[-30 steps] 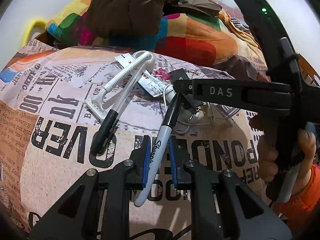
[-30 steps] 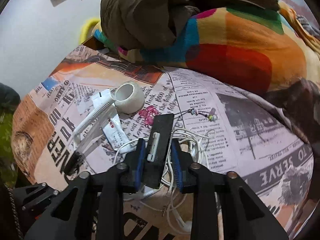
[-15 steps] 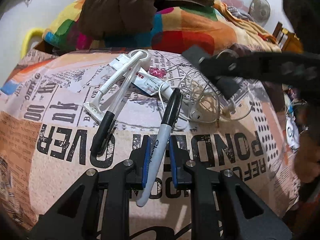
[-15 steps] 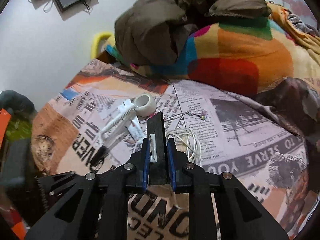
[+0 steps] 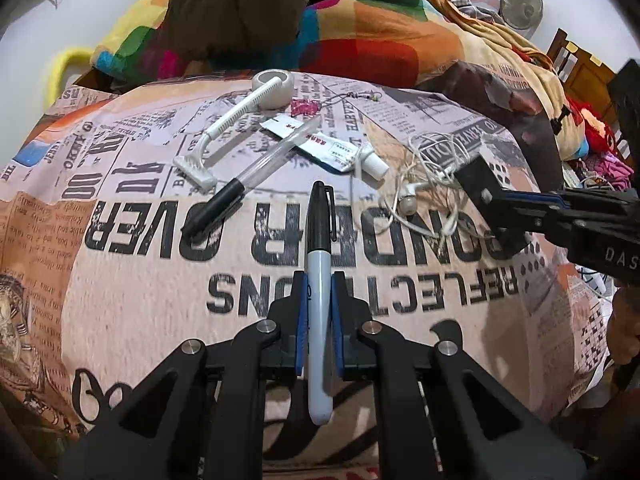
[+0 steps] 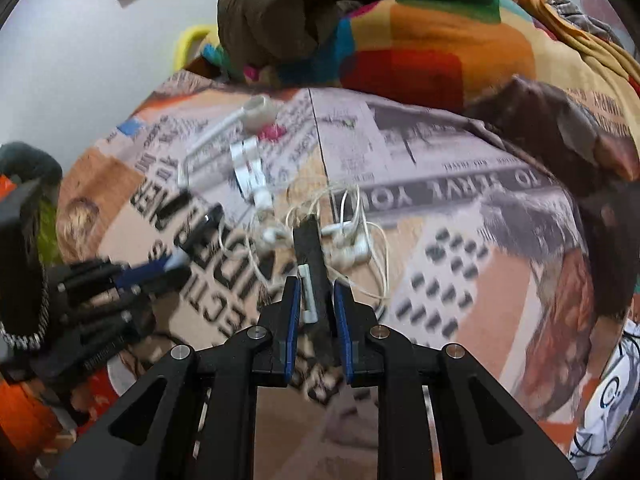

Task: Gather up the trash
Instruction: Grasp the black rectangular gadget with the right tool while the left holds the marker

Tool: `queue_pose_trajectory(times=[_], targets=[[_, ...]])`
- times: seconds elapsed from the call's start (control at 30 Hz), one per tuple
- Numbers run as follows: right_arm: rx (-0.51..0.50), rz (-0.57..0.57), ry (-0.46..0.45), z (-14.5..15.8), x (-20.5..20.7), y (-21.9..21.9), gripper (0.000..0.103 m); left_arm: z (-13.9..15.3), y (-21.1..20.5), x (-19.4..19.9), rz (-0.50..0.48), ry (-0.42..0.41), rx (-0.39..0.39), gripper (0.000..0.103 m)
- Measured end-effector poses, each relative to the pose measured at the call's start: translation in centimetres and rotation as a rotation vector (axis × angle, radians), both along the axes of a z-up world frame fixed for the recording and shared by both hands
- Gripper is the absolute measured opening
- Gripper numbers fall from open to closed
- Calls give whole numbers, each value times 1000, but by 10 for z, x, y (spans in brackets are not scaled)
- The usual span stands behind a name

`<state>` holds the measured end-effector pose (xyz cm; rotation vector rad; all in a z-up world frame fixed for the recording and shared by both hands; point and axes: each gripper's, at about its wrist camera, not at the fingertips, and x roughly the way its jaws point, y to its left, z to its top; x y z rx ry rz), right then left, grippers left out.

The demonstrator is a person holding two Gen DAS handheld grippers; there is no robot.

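Newsprint-patterned bedspread (image 5: 140, 300), colourful blanket (image 5: 360, 36), brown jacket (image 5: 240, 8).

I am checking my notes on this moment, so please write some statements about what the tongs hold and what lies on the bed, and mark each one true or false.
1. The left tongs grip a black-capped marker. True.
2. The right tongs are open and hold nothing. False: they clamp a flat black object.
3. The white razor lies on the newspaper-print cover. True.
4. The white earphone cable hangs from the left tongs. False: it lies on the cover.

Tangled earphone cable (image 6: 360, 236) crowds right tool (image 6: 316, 304).
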<state>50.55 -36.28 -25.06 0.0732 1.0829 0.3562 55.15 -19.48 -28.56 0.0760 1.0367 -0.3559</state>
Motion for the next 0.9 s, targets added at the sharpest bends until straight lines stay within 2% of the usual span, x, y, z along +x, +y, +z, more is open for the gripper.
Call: queue_pose_trajectory(times=[0.13,0.27,0.37,0.47,0.63,0.83,0.87,0.9], targets=[[-82,24,-42,8,-15,-2,28,-1,1,-5,2,-5,2,10],[-104,54,-122,21,-30,0,39,-1,4,-6,7,-7,-17,10],[-107,109,-145,24,-33,12,39,-1,6,-9,12,-7,-27,10],[-91,155,-118,13,-28,24,39,-1,6,-13,14,-11,-31,10],[-155,156,-89,-11,-9,36,39,-1,5,-19,12,-24,-34,10],[-202,183,-82,-19,-1,44,38,-2,8,-21,-5,-24,-72,10],[-202,185,-80,-20,0,45,36,-1,7,-22,-7,-26,-72,10],[-193,184,-78,-19,0,45,29,-1,6,-22,-9,-24,-75,10]])
